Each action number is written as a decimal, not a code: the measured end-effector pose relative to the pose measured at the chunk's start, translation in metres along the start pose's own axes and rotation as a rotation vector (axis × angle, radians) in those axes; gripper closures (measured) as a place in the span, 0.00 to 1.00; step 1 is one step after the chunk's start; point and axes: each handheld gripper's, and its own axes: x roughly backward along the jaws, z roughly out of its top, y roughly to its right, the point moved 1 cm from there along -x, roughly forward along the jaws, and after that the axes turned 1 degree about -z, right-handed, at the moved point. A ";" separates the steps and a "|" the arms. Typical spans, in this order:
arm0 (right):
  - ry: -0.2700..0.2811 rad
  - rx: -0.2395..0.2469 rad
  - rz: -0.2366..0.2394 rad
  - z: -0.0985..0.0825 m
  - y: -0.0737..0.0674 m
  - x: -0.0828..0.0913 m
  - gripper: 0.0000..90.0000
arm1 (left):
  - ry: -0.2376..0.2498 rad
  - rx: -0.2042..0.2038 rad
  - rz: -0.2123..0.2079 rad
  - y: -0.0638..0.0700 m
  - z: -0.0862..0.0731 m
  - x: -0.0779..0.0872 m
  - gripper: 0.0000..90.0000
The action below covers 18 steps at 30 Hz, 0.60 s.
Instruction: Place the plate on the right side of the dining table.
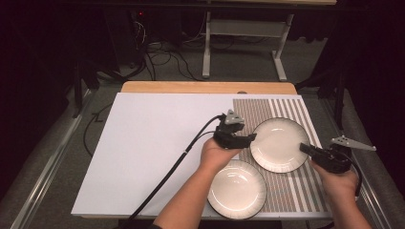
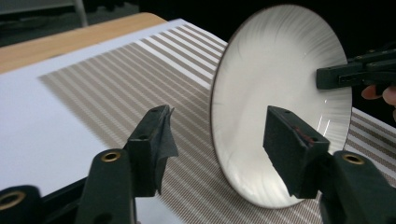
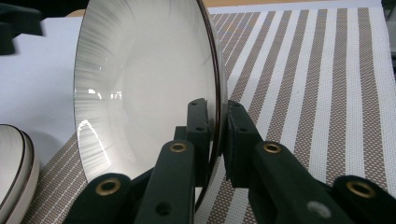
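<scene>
Right gripper (image 1: 305,147): clamped on the near-right rim of the far plate (image 1: 279,143); in the right gripper view one pad sits inside the plate and one behind it, pinching the dark rim edge (image 3: 215,135).
Far plate: white with a thin dark rim, over the striped mat (image 1: 286,107) at the right of the table; from the gripper views it looks raised on edge, though the high view cannot confirm how far it tilts.
Left gripper (image 1: 249,138): jaws spread apart, nothing pressed between them; in the left gripper view the plate's rim (image 2: 219,140) stands in the gap between the two pads, with the left pad clear of it and the right pad in front of the plate's face.
Left hand (image 1: 217,153): just beside the far plate's left edge, above the near plate.
Near plate (image 1: 237,189): same white pattern, lying flat at the front edge of the table, partly on the mat and partly on the white board (image 1: 153,143); its edge peeks into the right gripper view at lower left (image 3: 14,172).
Right hand (image 1: 340,179): at the right edge of the mat, wrapped around its gripper.
Cable (image 1: 176,162): trails from the left gripper across the white board toward the front.
</scene>
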 end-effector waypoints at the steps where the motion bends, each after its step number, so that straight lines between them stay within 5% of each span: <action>1: 0.000 0.006 0.000 0.001 0.000 -0.001 0.94 | 0.008 -0.002 0.012 -0.003 -0.002 0.008 0.45; 18: -0.050 -0.018 -0.040 0.010 0.001 -0.015 0.92 | 0.128 0.043 0.167 -0.054 -0.076 0.152 0.31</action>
